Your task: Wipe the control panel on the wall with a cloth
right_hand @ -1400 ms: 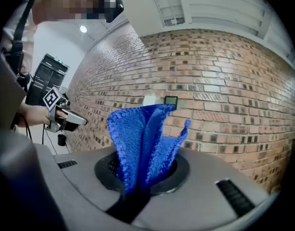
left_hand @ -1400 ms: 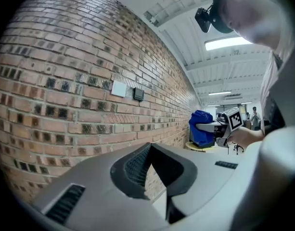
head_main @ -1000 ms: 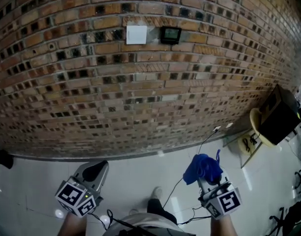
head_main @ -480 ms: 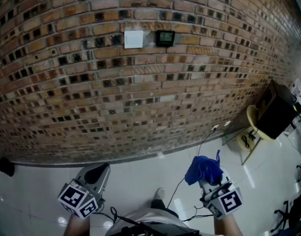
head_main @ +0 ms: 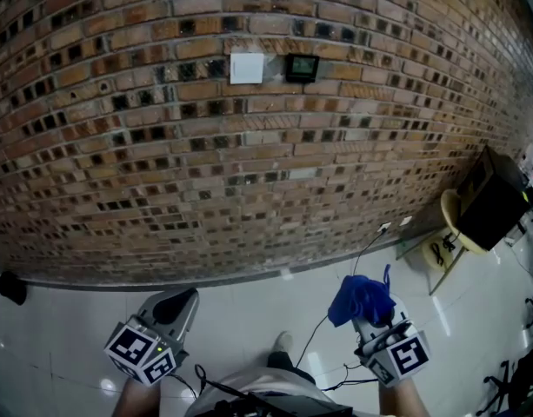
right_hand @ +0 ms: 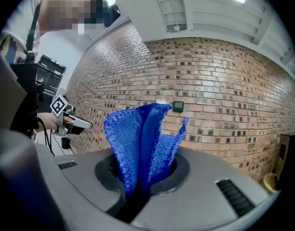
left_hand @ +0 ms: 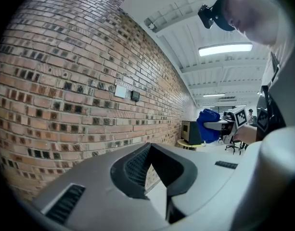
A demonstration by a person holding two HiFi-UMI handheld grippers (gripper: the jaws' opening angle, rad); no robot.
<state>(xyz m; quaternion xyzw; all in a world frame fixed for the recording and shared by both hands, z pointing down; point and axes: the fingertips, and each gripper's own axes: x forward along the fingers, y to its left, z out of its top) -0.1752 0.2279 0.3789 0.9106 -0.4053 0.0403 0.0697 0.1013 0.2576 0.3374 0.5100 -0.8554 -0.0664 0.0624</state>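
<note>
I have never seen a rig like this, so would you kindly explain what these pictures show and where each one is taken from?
There is no robot here. A person holds a two-jaw tool in each hand, and the cubes with square markers are part of those tools. The head view comes from a camera on the person's head, looking down at a brick wall and a pale floor. The other two views come from cameras that ride on the tools and look along their jaws. The left tool is empty, with its jaws slightly apart. The right tool is shut on a blue cloth. High on the wall are a white plate and, beside it, a small dark control panel, which the cloth is meant to wipe. Both tools are held low, far from it.
</note>
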